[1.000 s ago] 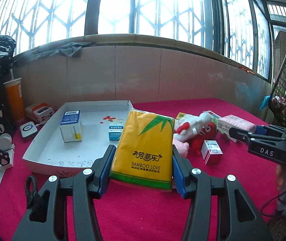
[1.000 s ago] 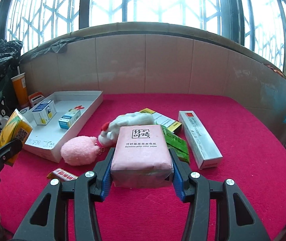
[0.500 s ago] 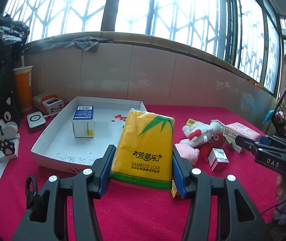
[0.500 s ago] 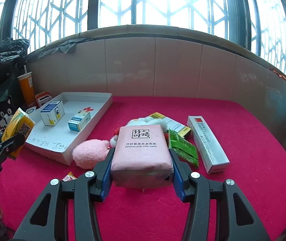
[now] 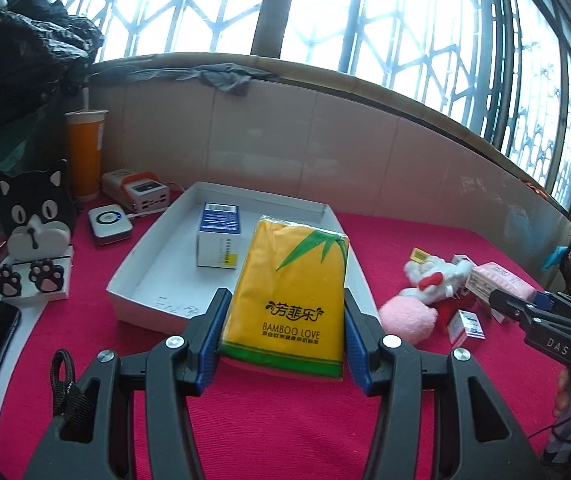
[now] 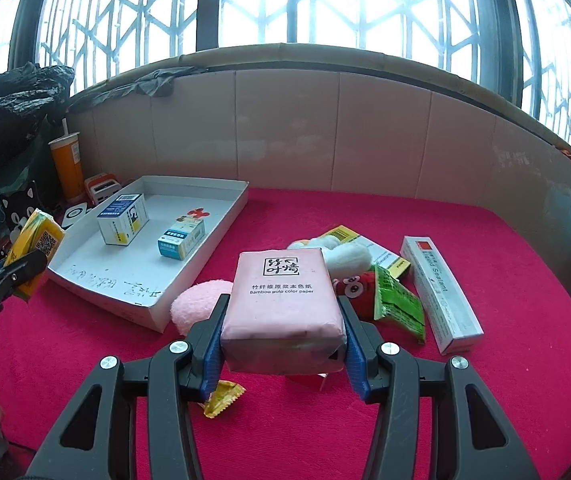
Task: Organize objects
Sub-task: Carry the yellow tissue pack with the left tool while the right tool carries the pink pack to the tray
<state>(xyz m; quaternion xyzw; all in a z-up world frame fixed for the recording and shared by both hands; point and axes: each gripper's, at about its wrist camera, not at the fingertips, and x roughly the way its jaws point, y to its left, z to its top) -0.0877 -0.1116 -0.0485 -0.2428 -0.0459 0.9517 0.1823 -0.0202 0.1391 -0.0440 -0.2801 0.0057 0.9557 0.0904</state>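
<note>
Your left gripper (image 5: pixel 283 344) is pinching a yellow tissue pack (image 5: pixel 291 292), and its blue pads (image 5: pixel 211 344) press on both sides of it. The pack says "BAMBOO LOVE" in dark letters under three Chinese signs, and it has green bamboo leaves near the top. You hold it up in the air, just in front of the white tray (image 5: pixel 141 264) on the red cloth (image 5: pixel 285 432).

Your right gripper (image 6: pixel 281 342) is pinching a pink tissue pack (image 6: pixel 281 304). That one says "Bamboo pulp color paper" under a black square stamp. You hold it above the red cloth, right of the tray, with the toys behind it.

In the tray stands a blue and white box (image 6: pixel 122 219) with a bar code on top. A small blue box (image 6: pixel 181 238) lies near it. There is hand writing on the tray floor, but you cannot read it.

On the cloth lies a long grey box (image 6: pixel 439 290) that says "Liquid Sealant". Near it are a pink fluffy ball (image 6: pixel 197 304), a white plush toy (image 6: pixel 341 256), a red toy with eyes (image 6: pixel 355 286) and a green packet (image 6: pixel 399 304). A yellow wrapper (image 6: pixel 223 398) lies under your right gripper.

The right gripper's side says "DAS"
</note>
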